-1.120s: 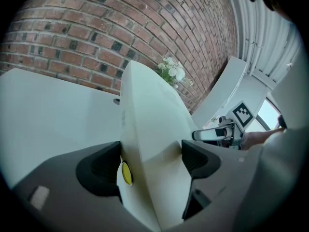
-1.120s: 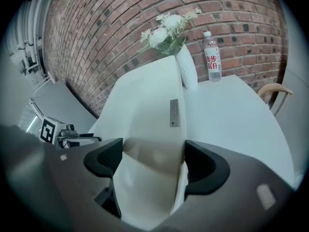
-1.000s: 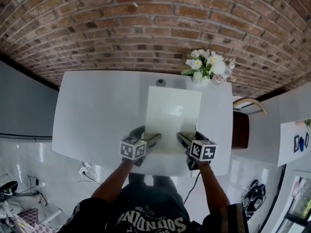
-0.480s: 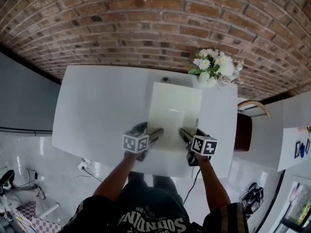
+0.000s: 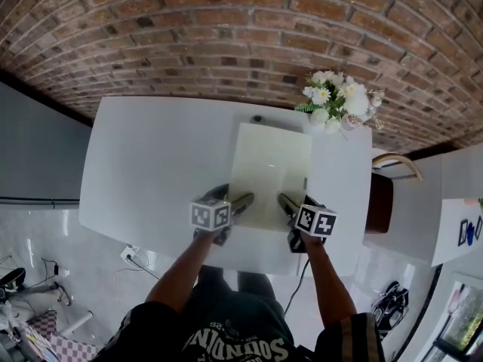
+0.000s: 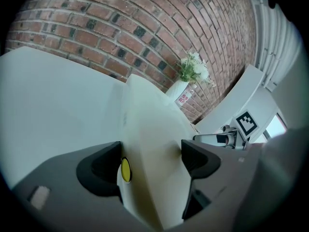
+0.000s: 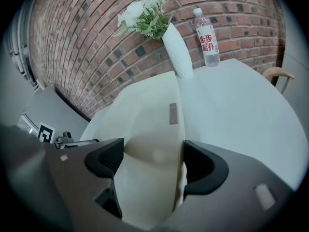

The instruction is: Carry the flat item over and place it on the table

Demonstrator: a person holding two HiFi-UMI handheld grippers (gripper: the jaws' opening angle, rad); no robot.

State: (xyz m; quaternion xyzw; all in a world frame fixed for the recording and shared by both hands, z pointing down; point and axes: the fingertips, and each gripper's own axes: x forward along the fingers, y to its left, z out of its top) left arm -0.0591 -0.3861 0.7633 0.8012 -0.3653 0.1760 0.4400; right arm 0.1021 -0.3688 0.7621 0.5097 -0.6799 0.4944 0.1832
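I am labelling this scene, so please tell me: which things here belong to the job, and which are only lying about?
Job in hand:
- cream flat sheet
- left tongs, shut on its near edge
- right tongs, shut on the same edge
- white table

Lying about:
- vase of white flowers
- water bottle
- wooden chair

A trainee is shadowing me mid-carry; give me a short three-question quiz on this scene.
1. True or false: the left gripper and right gripper are both shut on the cream panel.
2. What stands at the table's far right corner? A) flower vase B) laptop C) lamp
3. Fill in: beside the flower vase stands a plastic ____.
Key: 1 true; 2 A; 3 bottle.
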